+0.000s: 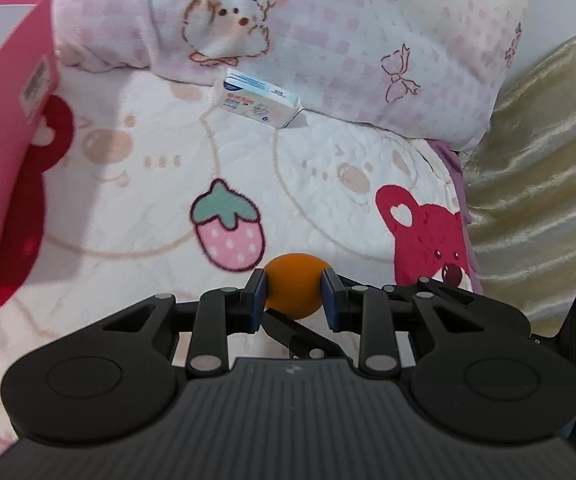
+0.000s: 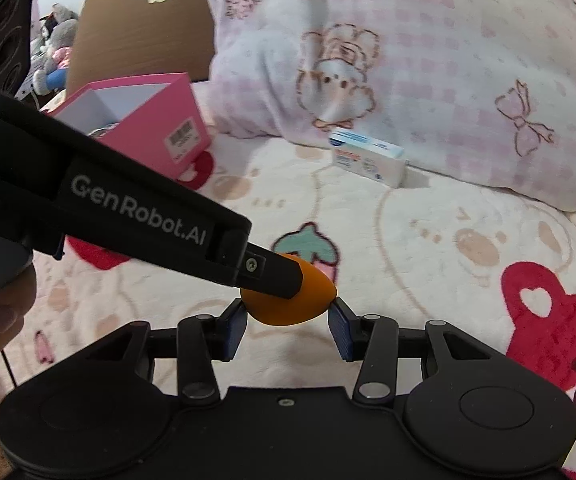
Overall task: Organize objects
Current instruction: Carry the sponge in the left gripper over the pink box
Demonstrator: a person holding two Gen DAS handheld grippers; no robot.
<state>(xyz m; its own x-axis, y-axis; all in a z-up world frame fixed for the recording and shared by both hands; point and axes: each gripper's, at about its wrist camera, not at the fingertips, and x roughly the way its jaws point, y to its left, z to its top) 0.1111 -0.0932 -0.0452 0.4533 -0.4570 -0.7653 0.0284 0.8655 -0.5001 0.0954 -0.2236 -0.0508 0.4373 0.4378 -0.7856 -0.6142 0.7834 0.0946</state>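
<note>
An orange egg-shaped sponge [image 1: 294,290] sits between the blue pads of my left gripper [image 1: 293,300], which is shut on it above the blanket. In the right wrist view the same sponge [image 2: 292,304] lies between the pads of my right gripper [image 2: 288,330], whose jaws stand wider than the sponge. The left gripper's finger [image 2: 272,276] reaches in from the left over the sponge. A pink open box [image 2: 144,120] stands at the left; it also shows in the left wrist view [image 1: 4,120]. A white and blue carton [image 1: 258,100] lies against the pillow, also seen in the right wrist view [image 2: 368,158].
A cartoon-print blanket [image 1: 328,184] covers the bed. A big pink checked pillow [image 1: 328,32] lies at the back. A gold fabric [image 1: 548,160] is at the right. A brown headboard [image 2: 140,28] and plush toys [image 2: 54,60] are at the far left.
</note>
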